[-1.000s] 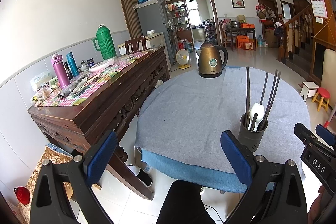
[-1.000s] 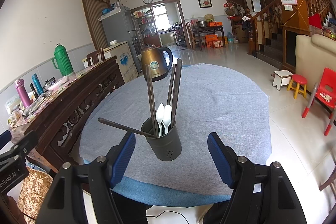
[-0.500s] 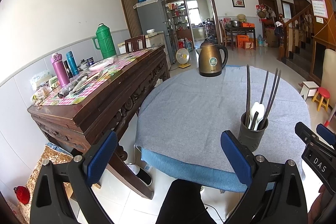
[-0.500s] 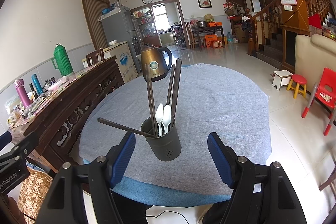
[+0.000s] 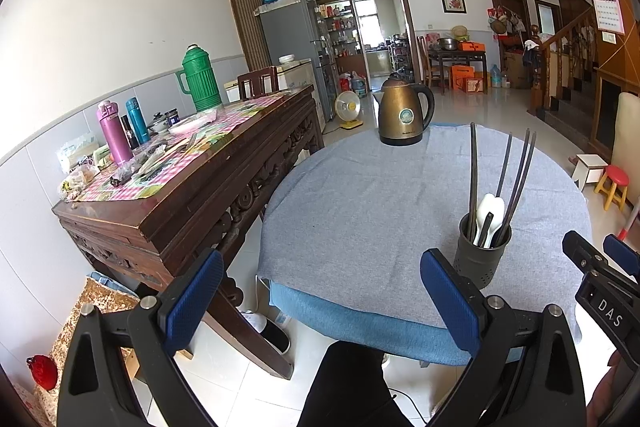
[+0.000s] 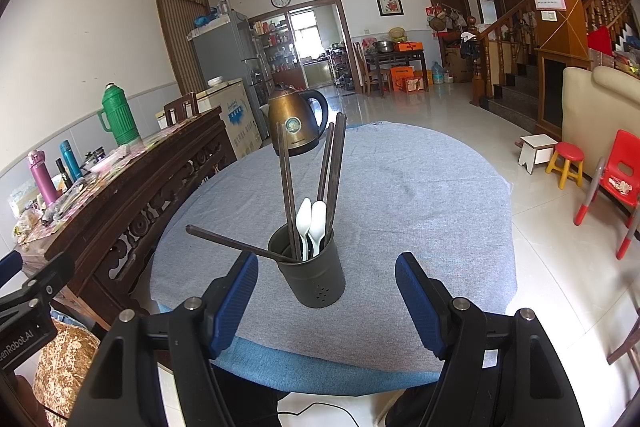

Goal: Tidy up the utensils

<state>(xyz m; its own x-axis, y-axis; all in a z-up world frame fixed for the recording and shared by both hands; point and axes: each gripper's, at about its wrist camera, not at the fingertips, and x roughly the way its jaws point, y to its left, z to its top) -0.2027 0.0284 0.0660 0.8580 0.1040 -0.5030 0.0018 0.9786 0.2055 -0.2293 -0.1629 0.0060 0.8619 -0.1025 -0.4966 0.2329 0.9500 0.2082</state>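
The dark utensil holder (image 6: 311,273) stands near the front edge of the cloth-covered desk (image 6: 420,195), dead ahead of the right hand-held gripper (image 6: 326,301), whose jaws gape wide and empty just short of it. Its chopsticks (image 6: 334,163) rise nearly upright beside two white spoons (image 6: 312,223), but one stray chopstick (image 6: 236,245) lies almost flat, pointing left. The left hand-held gripper (image 5: 320,303), likewise open and empty, sits further off to the holder's left, and only the kettle (image 6: 296,121) stands beyond, well clear.

"DAS" on the right tongs (image 5: 610,311), "enRobot.AI" (start cut off) on the left tongs (image 6: 24,337)
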